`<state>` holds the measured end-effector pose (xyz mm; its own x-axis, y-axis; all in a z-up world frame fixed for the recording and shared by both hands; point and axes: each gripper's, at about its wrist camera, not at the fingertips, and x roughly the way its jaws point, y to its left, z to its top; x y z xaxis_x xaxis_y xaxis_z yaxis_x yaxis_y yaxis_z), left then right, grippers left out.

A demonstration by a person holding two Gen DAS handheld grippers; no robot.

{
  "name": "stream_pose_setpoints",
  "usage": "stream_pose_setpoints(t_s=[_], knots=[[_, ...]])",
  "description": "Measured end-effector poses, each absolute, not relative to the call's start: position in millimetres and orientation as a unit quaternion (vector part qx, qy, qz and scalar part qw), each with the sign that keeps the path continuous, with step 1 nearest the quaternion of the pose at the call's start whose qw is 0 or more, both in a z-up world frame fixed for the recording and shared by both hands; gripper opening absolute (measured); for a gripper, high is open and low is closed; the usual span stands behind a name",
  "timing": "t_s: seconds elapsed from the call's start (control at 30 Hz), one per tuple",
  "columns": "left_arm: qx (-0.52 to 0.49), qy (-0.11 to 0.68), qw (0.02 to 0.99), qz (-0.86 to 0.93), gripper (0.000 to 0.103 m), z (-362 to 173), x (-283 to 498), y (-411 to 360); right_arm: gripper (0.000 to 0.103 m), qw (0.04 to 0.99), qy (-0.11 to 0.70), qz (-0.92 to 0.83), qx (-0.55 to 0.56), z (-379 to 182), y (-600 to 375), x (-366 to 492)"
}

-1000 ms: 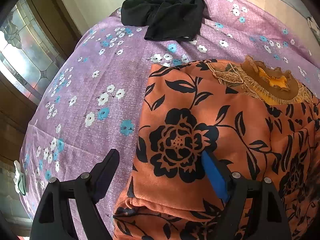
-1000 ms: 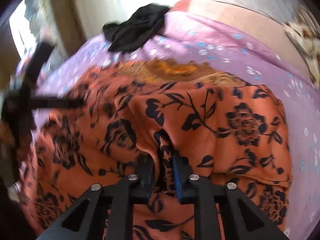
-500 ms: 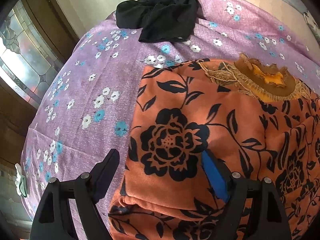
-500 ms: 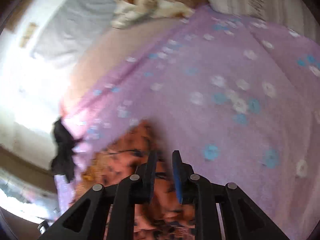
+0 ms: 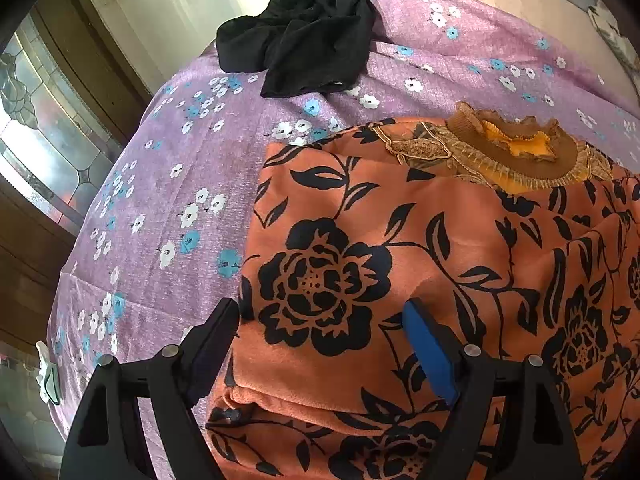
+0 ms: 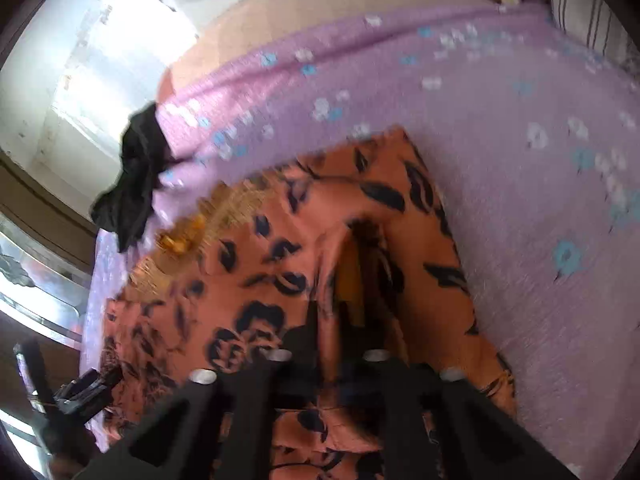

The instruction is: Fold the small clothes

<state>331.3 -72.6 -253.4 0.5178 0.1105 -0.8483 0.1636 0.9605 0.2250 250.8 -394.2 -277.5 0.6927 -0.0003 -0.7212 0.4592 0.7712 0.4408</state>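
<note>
An orange garment [image 5: 420, 240] printed with black flowers lies partly folded on the bed's purple floral sheet [image 5: 168, 200]. The left claw [image 5: 320, 344] hangs over its near folded edge, fingers spread wide apart. The right claw [image 6: 332, 320] has just closed, pinching a raised fold of the orange cloth. A crumpled black garment [image 5: 304, 40] lies well apart, by the bed's far edge.

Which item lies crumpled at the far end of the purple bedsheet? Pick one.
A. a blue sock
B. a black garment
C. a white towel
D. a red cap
B: a black garment lies bunched on the purple bedsheet, beyond the orange flowered dress.
</note>
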Motion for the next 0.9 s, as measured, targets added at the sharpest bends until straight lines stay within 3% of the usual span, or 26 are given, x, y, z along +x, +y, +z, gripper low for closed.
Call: stream_pose_setpoints(t_s=[0.13, 0.27, 0.37, 0.5, 0.6, 0.7, 0.83, 0.9], knots=[[0.132, 0.475, 0.870, -0.008, 0.084, -246, 329, -70, 0.003, 0.878, 0.329, -0.173, 0.303, -263, -410, 238], [0.167, 0.487, 0.857, -0.029, 0.084, -260, 324, -85, 0.008, 0.835, 0.397, -0.210, 0.318, -298, -426, 250], [0.203, 0.471, 0.858, -0.030, 0.084, -261, 319, -92, 0.012, 0.823, 0.396, -0.211, 0.348, -284, -435, 238], [0.169, 0.491, 0.854, -0.037, 0.084, -259, 325, -83, 0.013, 0.866, 0.293, -0.249, 0.319, -243, -435, 214], [0.159, 0.482, 0.861, -0.042, 0.084, -254, 323, -85, 0.013, 0.888, 0.271, -0.178, 0.327, -236, -429, 220], [0.157, 0.453, 0.875, -0.068, 0.084, -243, 313, -97, 0.013, 0.882, 0.311, -0.111, 0.338, -248, -418, 236], [0.189, 0.447, 0.869, -0.091, 0.084, -250, 304, -114, 0.012, 0.842, 0.425, -0.140, 0.302, -292, -411, 261], [0.219, 0.475, 0.848, -0.091, 0.085, -268, 306, -121, 0.012, 0.846, 0.414, -0.138, 0.306, -289, -412, 261]])
